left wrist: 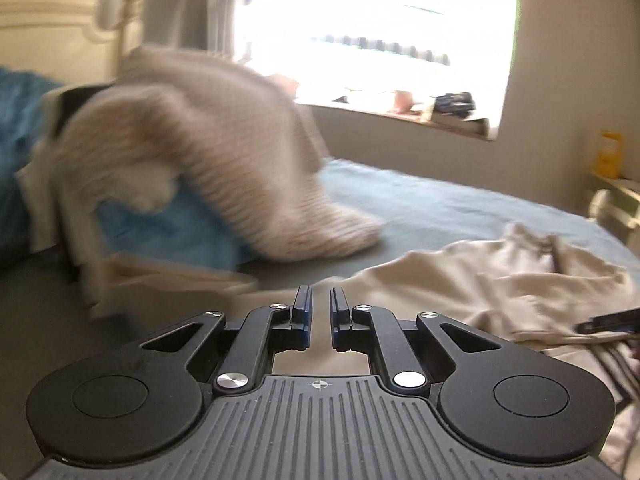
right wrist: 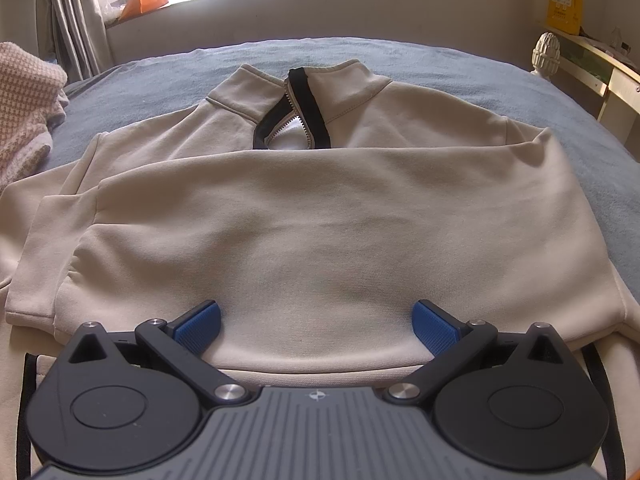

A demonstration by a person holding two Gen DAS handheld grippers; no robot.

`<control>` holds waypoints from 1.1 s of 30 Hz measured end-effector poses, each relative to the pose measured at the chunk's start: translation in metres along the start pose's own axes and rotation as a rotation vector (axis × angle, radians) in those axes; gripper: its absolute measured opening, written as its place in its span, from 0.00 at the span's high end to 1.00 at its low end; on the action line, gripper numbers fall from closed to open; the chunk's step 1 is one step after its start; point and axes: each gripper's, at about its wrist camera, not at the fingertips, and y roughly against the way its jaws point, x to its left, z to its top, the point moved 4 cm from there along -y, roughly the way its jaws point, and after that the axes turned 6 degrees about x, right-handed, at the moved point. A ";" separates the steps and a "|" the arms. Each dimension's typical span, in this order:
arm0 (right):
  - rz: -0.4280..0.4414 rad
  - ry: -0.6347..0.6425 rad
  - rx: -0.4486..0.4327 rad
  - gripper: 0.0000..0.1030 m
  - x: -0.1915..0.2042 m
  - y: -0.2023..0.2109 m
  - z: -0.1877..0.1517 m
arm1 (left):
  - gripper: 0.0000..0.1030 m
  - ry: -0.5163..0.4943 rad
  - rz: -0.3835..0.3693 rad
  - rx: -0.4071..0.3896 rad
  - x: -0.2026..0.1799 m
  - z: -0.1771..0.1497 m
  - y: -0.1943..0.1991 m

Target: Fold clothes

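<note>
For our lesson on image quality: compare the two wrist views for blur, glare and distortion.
Left wrist view: the knitted sweater is smeared by motion blur, and the window is blown out white. Right wrist view: the cream pullover is sharp and evenly lit, but the fisheye bows the bed edge.

Black tongs [right wrist: 316,322], blue ribbed pads [right wrist: 199,326], silver screws, grey ridged housing

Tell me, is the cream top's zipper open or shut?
Open. On the cream top, the zipper by the collar gapes apart, its two rows of teeth split and white lining showing between them.
</note>
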 end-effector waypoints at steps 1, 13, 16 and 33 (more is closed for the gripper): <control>-0.001 0.000 0.001 0.00 0.000 0.000 0.000 | 0.92 -0.009 -0.027 -0.003 -0.007 0.002 -0.003; -0.001 -0.002 -0.002 0.00 0.000 0.000 0.000 | 0.79 0.092 -0.104 0.228 -0.012 -0.029 -0.023; 0.000 -0.003 -0.006 0.00 0.000 0.000 -0.001 | 0.55 0.213 -0.064 0.291 0.021 -0.041 -0.014; -0.026 -0.012 0.013 0.00 0.004 0.000 0.001 | 0.21 0.023 -0.151 0.289 -0.021 -0.006 -0.033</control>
